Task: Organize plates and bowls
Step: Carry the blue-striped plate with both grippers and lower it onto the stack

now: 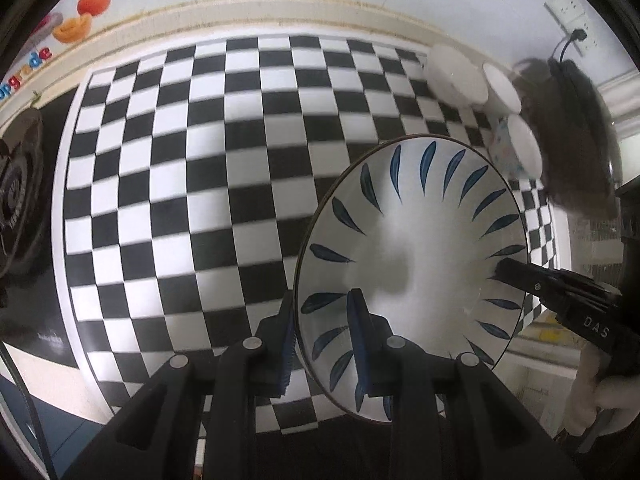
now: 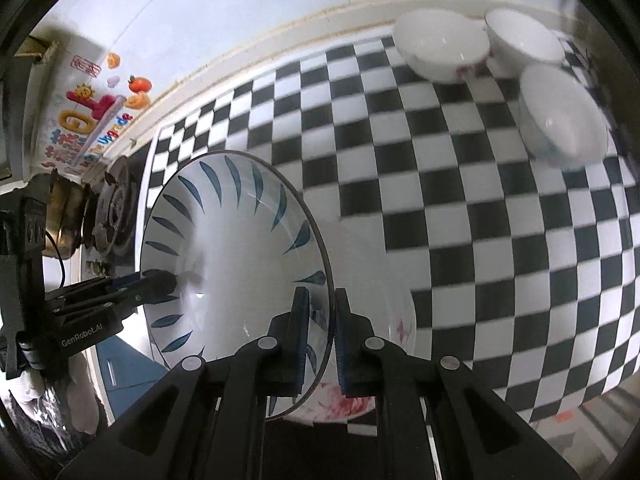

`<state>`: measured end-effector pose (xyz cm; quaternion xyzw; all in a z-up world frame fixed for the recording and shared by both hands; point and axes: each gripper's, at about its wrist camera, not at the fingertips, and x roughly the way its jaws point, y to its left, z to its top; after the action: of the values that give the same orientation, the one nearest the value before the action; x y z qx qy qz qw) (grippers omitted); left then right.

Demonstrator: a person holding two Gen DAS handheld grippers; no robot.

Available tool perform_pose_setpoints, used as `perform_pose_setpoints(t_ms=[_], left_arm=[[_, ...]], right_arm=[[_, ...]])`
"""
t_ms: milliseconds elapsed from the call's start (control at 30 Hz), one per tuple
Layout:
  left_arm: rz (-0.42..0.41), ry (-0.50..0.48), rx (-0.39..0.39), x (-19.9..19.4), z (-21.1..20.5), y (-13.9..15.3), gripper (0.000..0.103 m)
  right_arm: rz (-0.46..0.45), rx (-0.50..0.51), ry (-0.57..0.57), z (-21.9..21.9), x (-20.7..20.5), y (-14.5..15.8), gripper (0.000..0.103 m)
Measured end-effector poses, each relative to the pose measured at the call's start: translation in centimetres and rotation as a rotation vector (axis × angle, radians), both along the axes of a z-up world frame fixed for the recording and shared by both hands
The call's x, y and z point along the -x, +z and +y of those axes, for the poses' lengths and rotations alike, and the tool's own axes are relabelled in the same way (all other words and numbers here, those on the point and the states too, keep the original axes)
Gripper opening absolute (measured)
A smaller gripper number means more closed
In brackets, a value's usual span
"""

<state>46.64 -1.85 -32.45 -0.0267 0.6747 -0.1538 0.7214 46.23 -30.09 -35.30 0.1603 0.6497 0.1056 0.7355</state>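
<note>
The blue-leaf plate point(image 1: 412, 264) hangs in the air above the checkered counter point(image 1: 180, 200), carried by both tools at once. The left tongs point(image 1: 324, 344) are clamped on its near-left rim, one pad inside the plate and one outside, and the right tongs point(image 2: 320, 336) are pinched shut on the opposite edge in the same way.

In the right wrist view a second dish with a red flower pattern point(image 2: 348, 404) sits just below the plate, though whether the two touch is hard to tell. Three white bowls point(image 2: 444, 46) cluster at the far right of the counter, well apart from the plate, and a gas burner point(image 2: 114, 208) lies off the counter's left edge.

By its look the plate is glazed ceramic: stiff, fairly heavy, slick under rubber pads and quick to chip if it knocks against anything (the rim is the weak point). Opposite grips on the rim suit it well, since a single-sided hold would likely let it swing or slide out. Setting it down calls for a level, gentle descent.
</note>
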Motion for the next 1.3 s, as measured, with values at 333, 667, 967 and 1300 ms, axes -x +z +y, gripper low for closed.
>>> perform_pose_setpoints(t_ms=[333,667,967,1300], left_arm=[[0.084,-0.056,-0.028,2.1,-1.9,-4.7,0.022],[0.110,-0.078,-0.070,2.1,-3.8,-7.0,0.022],[0.103,-0.074,-0.099,2.1,-4.4,-7.2,0.022],[0.119,-0.034,-0.099,1.6,-3.9,-7.2,0.022]], right_arm=[[0.082,0.028,-0.019,-0.8,3.0,-4.6,0.013],[0.119,0.045,-0.030,-1.9,3.1,-7.6,0.013],[0.146,0.036,-0.029,-1.8,3.1,-9.1,0.013],[0.158,0.051,-0.029,-1.8,2.6,-9.0,0.013]])
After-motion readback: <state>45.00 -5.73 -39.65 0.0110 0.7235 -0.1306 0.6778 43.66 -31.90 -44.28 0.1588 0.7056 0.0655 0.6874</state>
